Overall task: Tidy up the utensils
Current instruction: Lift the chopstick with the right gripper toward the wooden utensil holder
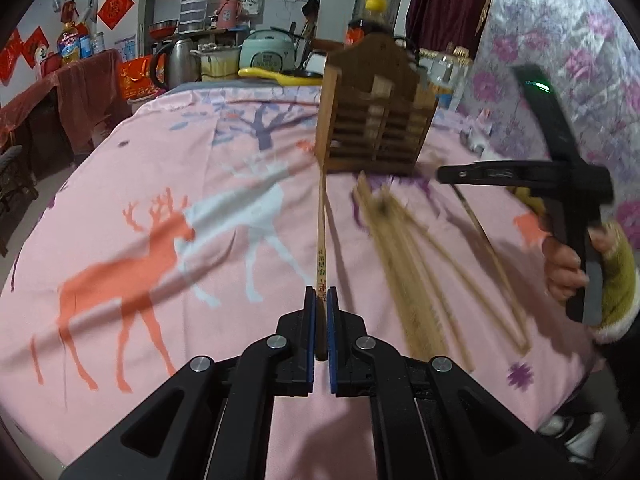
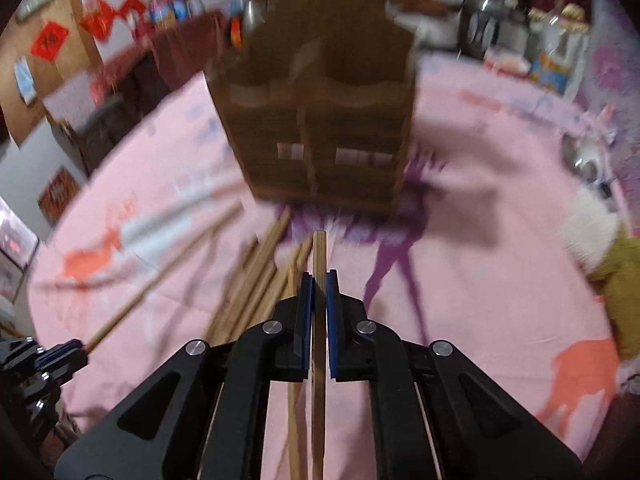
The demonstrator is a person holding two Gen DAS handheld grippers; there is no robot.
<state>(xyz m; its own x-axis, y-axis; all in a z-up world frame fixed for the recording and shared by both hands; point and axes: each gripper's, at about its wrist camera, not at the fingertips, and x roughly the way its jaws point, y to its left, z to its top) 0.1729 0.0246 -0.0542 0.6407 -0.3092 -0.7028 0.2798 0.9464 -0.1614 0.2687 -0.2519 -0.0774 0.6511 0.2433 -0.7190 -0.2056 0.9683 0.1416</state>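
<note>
A brown slatted wooden utensil holder (image 1: 376, 120) (image 2: 320, 120) with two compartments stands on the pink deer-print tablecloth (image 1: 160, 160). In the left wrist view my left gripper (image 1: 320, 292) is shut on one chopstick (image 1: 321, 220), whose far end reaches the holder's left front corner. A loose pile of chopsticks (image 1: 412, 260) (image 2: 256, 280) lies in front of the holder. My right gripper (image 2: 319, 276) is shut on another chopstick (image 2: 319, 248) that points at the holder. That gripper (image 1: 442, 174) shows at the right of the left wrist view, above the pile.
A hand in a yellow-green sleeve (image 1: 616, 280) holds the right gripper. Behind the table stand a kettle (image 1: 180, 60), a rice cooker (image 1: 268, 52), a yellow ladle (image 1: 276, 74) and a dark bottle (image 1: 366, 28). Metal spoons (image 2: 584, 160) lie at the table's right edge.
</note>
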